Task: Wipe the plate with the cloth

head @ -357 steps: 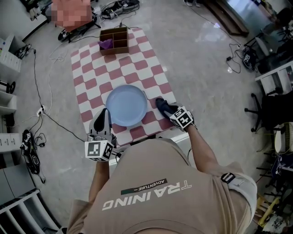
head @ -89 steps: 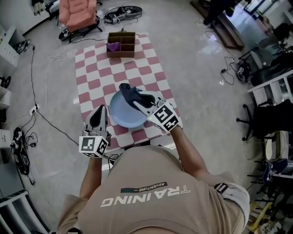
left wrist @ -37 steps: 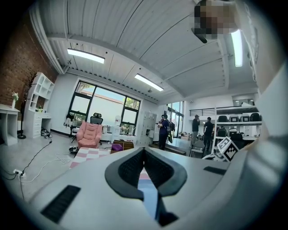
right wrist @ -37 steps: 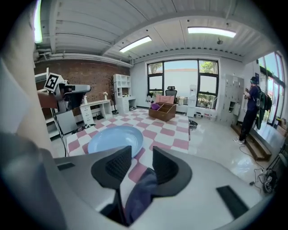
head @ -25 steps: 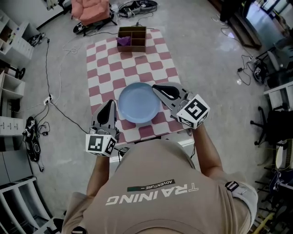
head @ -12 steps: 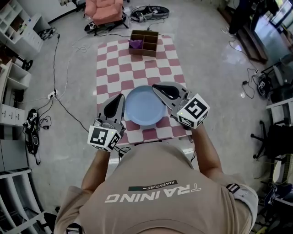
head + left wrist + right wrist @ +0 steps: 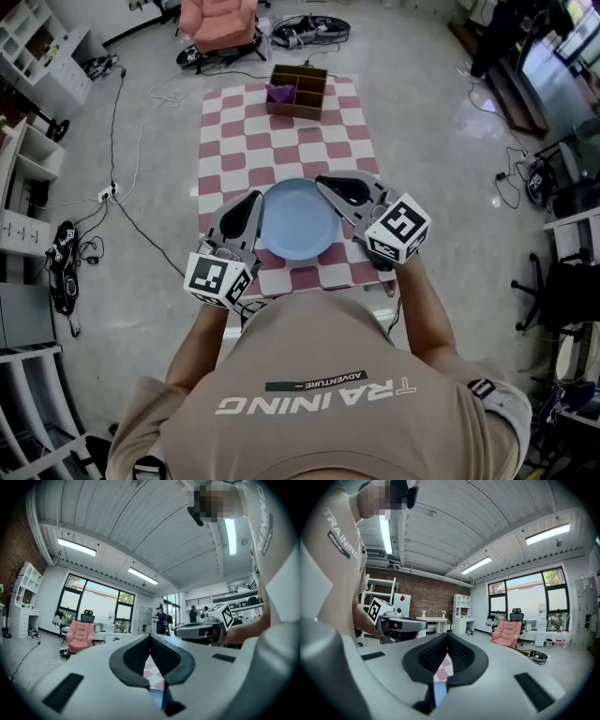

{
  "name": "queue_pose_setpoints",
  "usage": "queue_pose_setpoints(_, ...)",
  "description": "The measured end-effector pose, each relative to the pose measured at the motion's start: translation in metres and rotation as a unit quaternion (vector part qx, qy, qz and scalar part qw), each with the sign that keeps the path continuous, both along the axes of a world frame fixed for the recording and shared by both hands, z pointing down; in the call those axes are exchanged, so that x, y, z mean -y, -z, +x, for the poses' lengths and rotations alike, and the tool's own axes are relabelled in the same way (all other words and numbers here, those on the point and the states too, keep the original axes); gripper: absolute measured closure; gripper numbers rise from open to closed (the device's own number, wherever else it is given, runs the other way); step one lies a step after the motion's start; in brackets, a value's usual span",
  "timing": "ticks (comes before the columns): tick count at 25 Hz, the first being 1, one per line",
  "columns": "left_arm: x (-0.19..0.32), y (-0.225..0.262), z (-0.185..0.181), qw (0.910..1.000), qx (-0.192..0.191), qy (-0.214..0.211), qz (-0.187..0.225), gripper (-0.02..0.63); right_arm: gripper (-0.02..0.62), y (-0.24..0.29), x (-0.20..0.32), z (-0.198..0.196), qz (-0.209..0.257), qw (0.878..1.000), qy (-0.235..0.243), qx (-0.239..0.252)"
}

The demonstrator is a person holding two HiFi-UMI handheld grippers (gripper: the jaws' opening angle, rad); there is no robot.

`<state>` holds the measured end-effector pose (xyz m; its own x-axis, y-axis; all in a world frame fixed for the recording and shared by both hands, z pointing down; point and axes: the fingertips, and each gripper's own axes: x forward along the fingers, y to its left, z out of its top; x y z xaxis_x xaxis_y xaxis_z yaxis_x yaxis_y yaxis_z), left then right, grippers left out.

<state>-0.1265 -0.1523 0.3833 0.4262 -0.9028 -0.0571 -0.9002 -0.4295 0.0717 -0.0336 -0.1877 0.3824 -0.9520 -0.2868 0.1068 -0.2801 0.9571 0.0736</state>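
The light blue plate (image 7: 298,220) lies on the red-and-white checked mat (image 7: 281,141). My left gripper (image 7: 254,199) hangs level over the plate's left rim, pads together, nothing in it. My right gripper (image 7: 324,181) hovers at the plate's right rim, shut and empty too. In the left gripper view the closed gripper (image 7: 150,639) shows a sliver of plate (image 7: 156,699) through the gap below the pads. The right gripper view gives the same picture of its own gripper (image 7: 448,637). A dark patch (image 7: 380,263) shows under the right marker cube; I cannot tell whether it is the cloth.
A brown divided box (image 7: 300,91) with a purple cloth (image 7: 279,93) in one compartment stands at the mat's far end. A pink chair (image 7: 217,17) and cables (image 7: 117,141) lie on the floor beyond. White shelves (image 7: 23,56) line the left side.
The left gripper has come up and in towards the plate's left rim. The right gripper has stayed by the right rim, no longer holding the dark cloth it had on the plate earlier.
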Motion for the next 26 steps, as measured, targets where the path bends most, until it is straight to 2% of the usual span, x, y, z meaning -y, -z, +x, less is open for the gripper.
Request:
queue_pose_setpoints(14, 0.004, -0.005, 0.008, 0.9996, 0.01, -0.016, -0.021, 0.594, 0.578, -0.008, 0.0, 0.005, -0.014, 1.0, -0.002, 0.004)
queue_pose_setpoints(26, 0.004, -0.006, -0.009, 0.9993, 0.007, 0.024, -0.027, 0.594, 0.578, -0.017, 0.007, 0.009, -0.036, 0.999, 0.011, -0.005)
